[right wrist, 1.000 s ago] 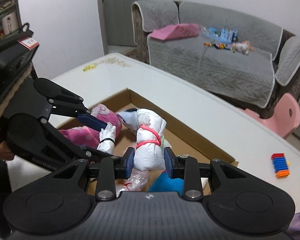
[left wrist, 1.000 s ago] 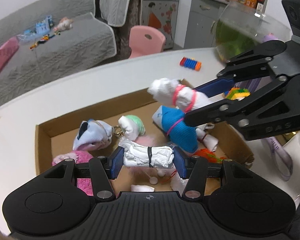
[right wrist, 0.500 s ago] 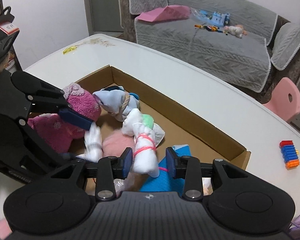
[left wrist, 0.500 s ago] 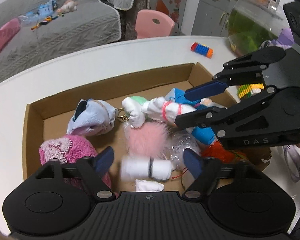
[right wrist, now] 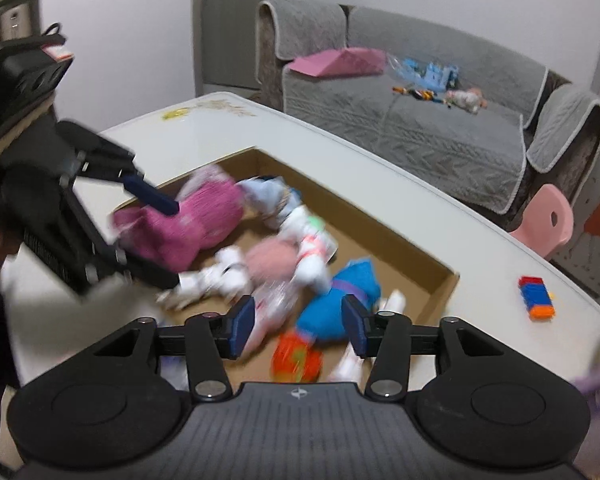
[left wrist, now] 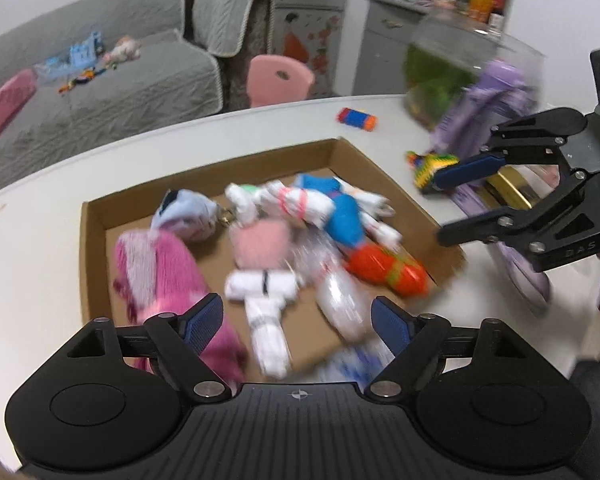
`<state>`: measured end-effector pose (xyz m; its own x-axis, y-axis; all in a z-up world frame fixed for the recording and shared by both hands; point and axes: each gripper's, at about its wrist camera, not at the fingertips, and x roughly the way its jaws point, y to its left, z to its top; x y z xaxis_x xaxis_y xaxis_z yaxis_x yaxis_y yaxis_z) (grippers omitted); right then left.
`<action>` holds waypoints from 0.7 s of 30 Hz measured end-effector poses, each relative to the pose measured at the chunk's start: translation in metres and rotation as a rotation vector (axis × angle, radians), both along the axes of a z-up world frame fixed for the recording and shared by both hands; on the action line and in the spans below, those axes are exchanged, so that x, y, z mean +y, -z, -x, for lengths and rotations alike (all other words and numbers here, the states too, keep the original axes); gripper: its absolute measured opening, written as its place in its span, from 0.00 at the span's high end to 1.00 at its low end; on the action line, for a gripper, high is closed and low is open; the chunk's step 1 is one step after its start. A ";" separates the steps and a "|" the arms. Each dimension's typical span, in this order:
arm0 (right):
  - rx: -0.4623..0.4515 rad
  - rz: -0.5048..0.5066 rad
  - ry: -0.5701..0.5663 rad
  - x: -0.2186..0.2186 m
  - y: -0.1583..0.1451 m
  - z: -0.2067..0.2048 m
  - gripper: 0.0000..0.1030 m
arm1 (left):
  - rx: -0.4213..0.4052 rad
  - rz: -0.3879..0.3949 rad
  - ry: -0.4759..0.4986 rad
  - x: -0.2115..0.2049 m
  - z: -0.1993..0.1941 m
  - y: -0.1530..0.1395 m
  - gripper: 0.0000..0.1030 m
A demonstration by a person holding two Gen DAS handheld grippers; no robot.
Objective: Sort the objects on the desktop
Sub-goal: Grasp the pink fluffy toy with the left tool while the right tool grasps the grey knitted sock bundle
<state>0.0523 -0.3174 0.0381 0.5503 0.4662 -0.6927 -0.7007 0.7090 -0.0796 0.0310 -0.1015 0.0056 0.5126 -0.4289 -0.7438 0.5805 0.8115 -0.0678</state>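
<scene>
Cardboard, brown and shallow, forms the open tray [left wrist: 96,216] that holds the soft bundles on the white tabletop [left wrist: 40,248]. Inside it, a white rolled cloth bundle with a dark band [left wrist: 262,286] lies with its long axis across the left wrist view, just above a second white roll [left wrist: 270,336] that points toward the camera. Beside them, a fluffy magenta towel roll [left wrist: 156,276] runs lengthwise toward the tray's near edge. A white bundle tied with pink elastic [left wrist: 296,204] lies slantwise against a bright blue cloth bundle [left wrist: 346,220]. The left gripper [left wrist: 298,318] stands wide with its jaws opening, nothing between its pads. The right gripper [right wrist: 298,326] is partly apart, jaws opening and empty, above the blue bundle. Beyond the table stand a grey quilted sofa [right wrist: 440,120] and a small pink plastic chair [left wrist: 278,80]. Both views are blurred.
</scene>
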 end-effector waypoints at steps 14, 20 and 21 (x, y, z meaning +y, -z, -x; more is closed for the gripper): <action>0.028 0.002 -0.208 0.017 0.067 0.118 0.19 | 0.017 -0.024 0.220 -0.036 0.101 0.046 0.14; 0.009 0.024 -0.210 0.031 0.083 0.111 0.18 | 0.038 -0.022 0.201 -0.045 0.092 0.054 0.14; 0.001 0.030 -0.209 0.033 0.085 0.109 0.16 | 0.041 -0.026 0.194 -0.046 0.090 0.055 0.14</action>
<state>-0.0563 -0.2846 -0.0473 0.4429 0.5491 -0.7087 -0.8324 0.5455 -0.0975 -0.0592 -0.1476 -0.0495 0.3914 -0.4971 -0.7744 0.7236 0.6862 -0.0747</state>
